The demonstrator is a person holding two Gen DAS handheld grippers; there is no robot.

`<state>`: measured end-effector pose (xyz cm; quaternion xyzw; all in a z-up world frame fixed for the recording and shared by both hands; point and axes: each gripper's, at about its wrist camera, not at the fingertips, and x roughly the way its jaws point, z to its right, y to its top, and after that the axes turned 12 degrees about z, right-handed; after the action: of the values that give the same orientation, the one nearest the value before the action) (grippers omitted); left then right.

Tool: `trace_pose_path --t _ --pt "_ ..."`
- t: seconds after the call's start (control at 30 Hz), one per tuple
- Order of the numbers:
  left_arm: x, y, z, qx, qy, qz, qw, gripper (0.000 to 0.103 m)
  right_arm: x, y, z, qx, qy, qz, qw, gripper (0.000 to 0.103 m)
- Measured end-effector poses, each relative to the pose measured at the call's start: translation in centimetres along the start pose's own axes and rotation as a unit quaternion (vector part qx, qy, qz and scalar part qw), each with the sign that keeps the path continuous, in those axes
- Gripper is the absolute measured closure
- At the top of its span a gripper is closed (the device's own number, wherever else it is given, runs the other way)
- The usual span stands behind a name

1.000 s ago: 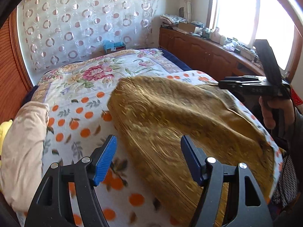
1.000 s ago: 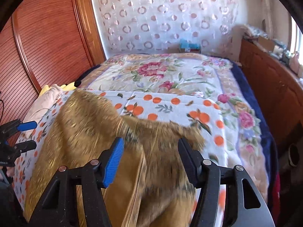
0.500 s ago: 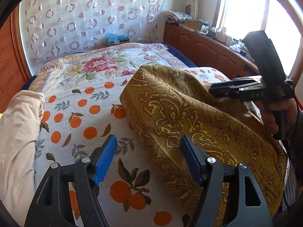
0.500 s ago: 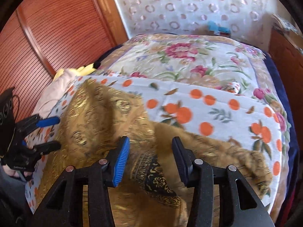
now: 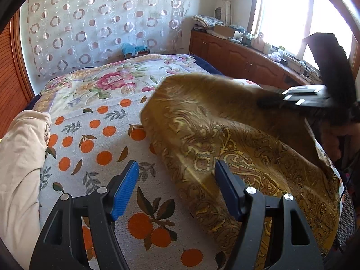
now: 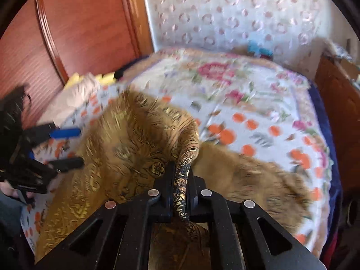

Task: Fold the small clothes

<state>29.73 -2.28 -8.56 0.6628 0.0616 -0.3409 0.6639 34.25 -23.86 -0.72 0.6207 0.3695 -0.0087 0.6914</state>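
A gold paisley cloth (image 5: 225,139) lies spread over the right side of the bed, on an orange-print sheet (image 5: 94,148). My left gripper (image 5: 176,185) is open just above the sheet at the cloth's near left edge, with nothing between its blue pads. In the right wrist view my right gripper (image 6: 181,177) is shut on a pinched fold of the gold cloth (image 6: 135,144), lifting it into a ridge. The right gripper (image 5: 270,100) also shows at the far right of the left wrist view, blurred, with cloth hanging from it. The left gripper (image 6: 67,146) appears at the left edge.
A beige garment (image 5: 20,168) lies at the bed's left edge, with something yellow (image 6: 105,78) beyond it. A floral quilt (image 5: 108,81) covers the far half of the bed. Wooden cabinets (image 5: 243,58) with clutter run under the window; a wooden panel wall (image 6: 78,22) stands on the left.
My right gripper closed on a fold of the gold cloth and pulled it up and sideways, bunching the cloth. My left gripper stayed open and barely moved.
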Motion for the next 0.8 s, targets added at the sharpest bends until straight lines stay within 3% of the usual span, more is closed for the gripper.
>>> trace_pose_path --t 0.17,0.23,0.33,0.4,0.5,0.63,0.8 --pt "-0.6 0.2 -0.1 -0.005 -0.016 0.014 0.9998 0.032 -7.2 1.1 -0.7 -0.036 -0.058 0.073 0.995 0.096" --pt "-0.6 0.2 0.0 -0.001 -0.015 0.014 0.9998 0.032 -8.6 0.9 -1.3 -0.041 -0.067 0.084 0.993 0.096" --pt "-0.6 0.1 0.1 0.003 -0.018 0.012 0.9998 0.032 -6.6 -0.6 -1.7 -0.020 -0.011 0.026 0.999 0.088" --pt "-0.9 0.2 0.5 0.006 -0.017 0.016 0.9997 0.032 -5.0 -2.0 -2.2 -0.020 -0.001 -0.002 1.000 0.088" --pt "-1.3 0.4 0.3 0.005 -0.014 0.022 0.9997 0.032 -3.1 -3.9 -4.0 -0.010 0.047 -0.030 0.998 0.088" --pt "-1.0 0.3 -0.2 0.002 -0.011 0.020 0.9998 0.032 -0.8 -6.0 -5.0 -0.018 0.060 -0.069 0.996 0.088" --pt "-0.4 -0.1 -0.1 0.006 -0.012 0.011 0.9999 0.032 -1.6 -6.6 -5.0 -0.016 0.056 -0.073 0.996 0.088"
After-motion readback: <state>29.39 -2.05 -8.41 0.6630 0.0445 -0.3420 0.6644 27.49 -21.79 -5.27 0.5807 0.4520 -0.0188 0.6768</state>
